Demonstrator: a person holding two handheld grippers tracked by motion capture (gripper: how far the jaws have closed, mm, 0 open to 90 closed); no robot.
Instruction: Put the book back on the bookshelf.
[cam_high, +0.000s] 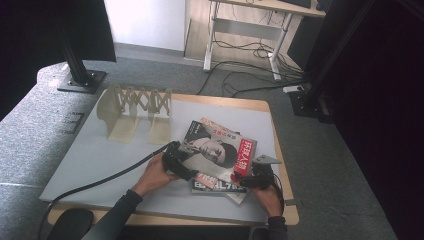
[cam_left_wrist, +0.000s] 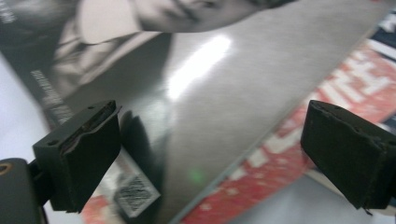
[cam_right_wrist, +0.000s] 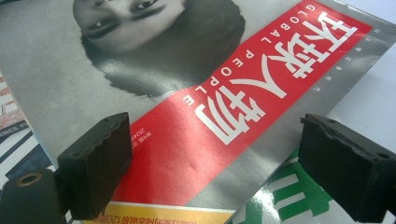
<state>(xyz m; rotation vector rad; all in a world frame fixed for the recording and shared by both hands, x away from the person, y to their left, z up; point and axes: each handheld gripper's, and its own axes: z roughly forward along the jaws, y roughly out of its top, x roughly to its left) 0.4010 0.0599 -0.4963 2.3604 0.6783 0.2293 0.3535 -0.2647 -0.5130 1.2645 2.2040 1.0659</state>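
Left gripper (cam_high: 176, 159) and right gripper (cam_high: 256, 176), both wide apart, flanking top magazine (cam_high: 217, 150).

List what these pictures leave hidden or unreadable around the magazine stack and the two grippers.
- Lower magazines: high view, covers mostly hidden under the top magazine; their number is unclear.
- Left gripper: high view, jaw tips too small and dark to show contact.
- Top magazine's small print: left gripper view, blurred.
- Right gripper: its own view, jaws wide apart over the cover; contact with it is unclear.

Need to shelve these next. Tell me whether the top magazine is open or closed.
Closed: the top magazine lies flat on the stack, front cover up, its red title band showing in full.
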